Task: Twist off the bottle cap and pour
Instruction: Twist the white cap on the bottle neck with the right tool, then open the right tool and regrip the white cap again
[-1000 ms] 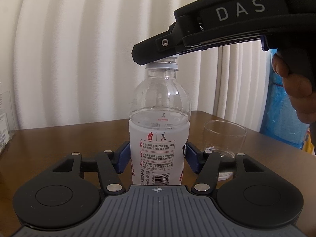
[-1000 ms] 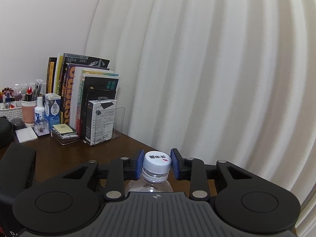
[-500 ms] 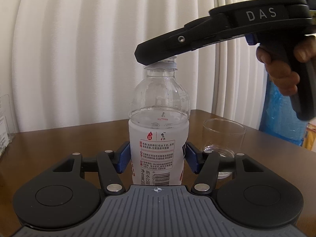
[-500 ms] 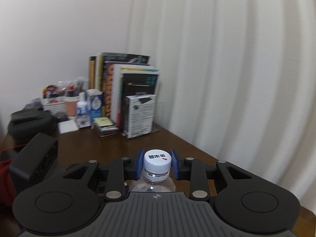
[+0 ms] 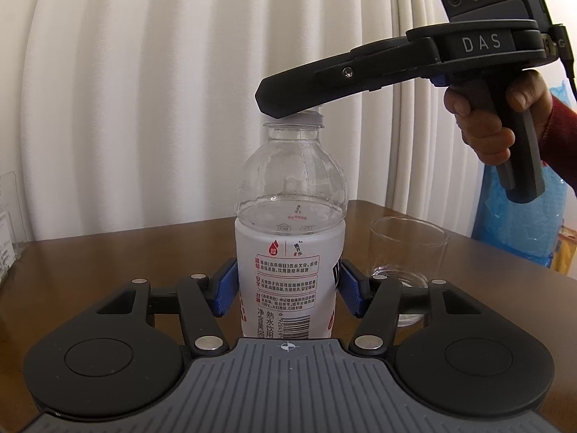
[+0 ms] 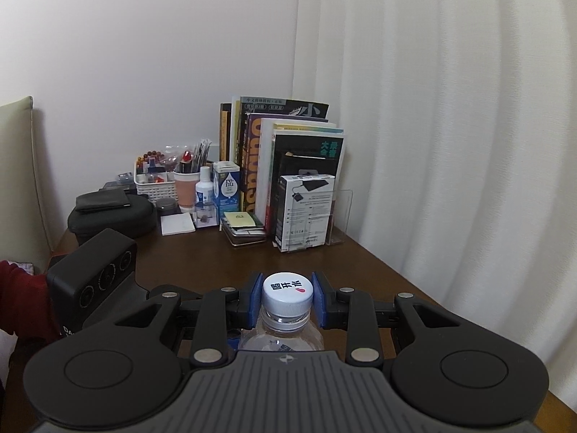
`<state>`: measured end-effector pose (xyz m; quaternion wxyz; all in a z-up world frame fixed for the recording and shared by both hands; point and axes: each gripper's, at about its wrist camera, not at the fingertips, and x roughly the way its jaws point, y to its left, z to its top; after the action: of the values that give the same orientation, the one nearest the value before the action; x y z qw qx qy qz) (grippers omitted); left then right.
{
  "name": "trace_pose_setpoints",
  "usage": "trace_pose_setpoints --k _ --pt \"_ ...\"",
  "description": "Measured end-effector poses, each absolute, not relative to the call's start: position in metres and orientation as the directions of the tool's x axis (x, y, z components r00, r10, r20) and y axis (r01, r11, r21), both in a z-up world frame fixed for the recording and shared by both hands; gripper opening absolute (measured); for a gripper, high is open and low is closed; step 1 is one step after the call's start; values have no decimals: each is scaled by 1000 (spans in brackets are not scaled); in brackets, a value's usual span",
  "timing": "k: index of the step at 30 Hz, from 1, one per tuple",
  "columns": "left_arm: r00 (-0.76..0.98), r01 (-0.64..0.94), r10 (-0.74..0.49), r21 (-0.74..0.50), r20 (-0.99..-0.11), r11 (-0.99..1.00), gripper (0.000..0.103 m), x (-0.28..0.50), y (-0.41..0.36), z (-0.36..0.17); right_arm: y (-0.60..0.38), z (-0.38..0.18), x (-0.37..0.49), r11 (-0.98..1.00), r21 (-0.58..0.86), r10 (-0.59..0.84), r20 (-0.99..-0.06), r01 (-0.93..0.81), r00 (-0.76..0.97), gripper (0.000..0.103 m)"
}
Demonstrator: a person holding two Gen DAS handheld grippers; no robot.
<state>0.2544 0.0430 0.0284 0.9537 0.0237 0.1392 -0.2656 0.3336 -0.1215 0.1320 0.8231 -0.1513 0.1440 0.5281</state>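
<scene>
Bottle (image 5: 290, 252), Chinese-labelled, barcoded, stood centre frame on brown table (image 5: 108, 256), clamped by left tongs (image 5: 288, 290). Right tongs (image 6: 287, 301), marked "DAS", gripped white cap (image 6: 287, 294). Glass (image 5: 409, 249) right; curtain (image 5: 180, 72) behind.

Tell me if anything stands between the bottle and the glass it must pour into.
Nothing visible does. The glass stands on the table just right of and behind the bottle, with only the left gripper finger beside it.

Clear bottle (image 5: 290, 216) with white, red-printed label, white cap (image 6: 287, 294), blue-padded black claw (image 6: 287, 301), brown table (image 5: 108, 263).
</scene>
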Motion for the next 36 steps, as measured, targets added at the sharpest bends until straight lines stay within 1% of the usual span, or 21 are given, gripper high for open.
trace_pose_setpoints --k 3,5,6,8,10,12,14,15,16,17,21,23,26,28,32,34,36 --pt "820 514 -500 -28 -278 857 58 254 42 28 -121 131 329 412 -120 816 -392 -903 424 33" --pt "820 514 -500 -27 -278 857 58 255 42 28 -119 131 328 426 -129 807 -394 -895 441 37" --pt "820 514 -501 -28 -279 857 58 255 43 28 -118 130 327 436 -136 800 -394 -890 452 43" --pt "819 514 -501 -30 -279 857 58 256 43 28 -117 128 320 467 -152 785 -382 -871 488 47" --pt "819 515 -502 -31 -279 857 58 255 42 28 -115 127 313 508 -172 762 -366 -844 534 57" --pt "819 515 -502 -30 -279 857 58 255 42 28 -111 126 305 566 -189 727 -347 -803 593 61" --pt "819 515 -502 -30 -279 857 58 255 42 28 -110 126 294 650 -165 683 -302 -742 665 67" --pt "818 515 -502 -30 -279 856 58 255 42 29 -110 126 290 680 -146 669 -278 -719 689 72" --pt "818 515 -502 -30 -279 856 58 255 42 29 -109 125 283 716 -119 651 -243 -688 719 74" --pt "819 515 -502 -29 -279 857 58 255 42 29 -109 124 281 730 -111 642 -230 -674 732 74" --pt "819 514 -501 -27 -279 857 58 255 40 29 -92 114 267 832 -129 512 -197 -540 836 74" --pt "819 514 -501 -28 -279 857 58 255 40 29 -87 111 266 847 -136 485 -199 -514 852 74" --pt "818 515 -502 -32 -280 857 58 255 40 30 -79 105 268 875 -112 444 -204 -471 873 71" --pt "818 515 -503 -33 -281 856 58 255 40 30 -74 102 268 889 -110 421 -190 -445 887 59" --pt "816 516 -504 -37 -282 856 59 256 41 31 -67 99 269 900 -115 393 -202 -420 897 55" --pt "816 516 -505 -37 -282 856 59 256 41 31 -66 97 269 906 -106 384 -204 -411 900 47" --pt "816 516 -505 -38 -282 856 59 256 41 31 -65 97 268 907 -109 380 -203 -406 902 42"
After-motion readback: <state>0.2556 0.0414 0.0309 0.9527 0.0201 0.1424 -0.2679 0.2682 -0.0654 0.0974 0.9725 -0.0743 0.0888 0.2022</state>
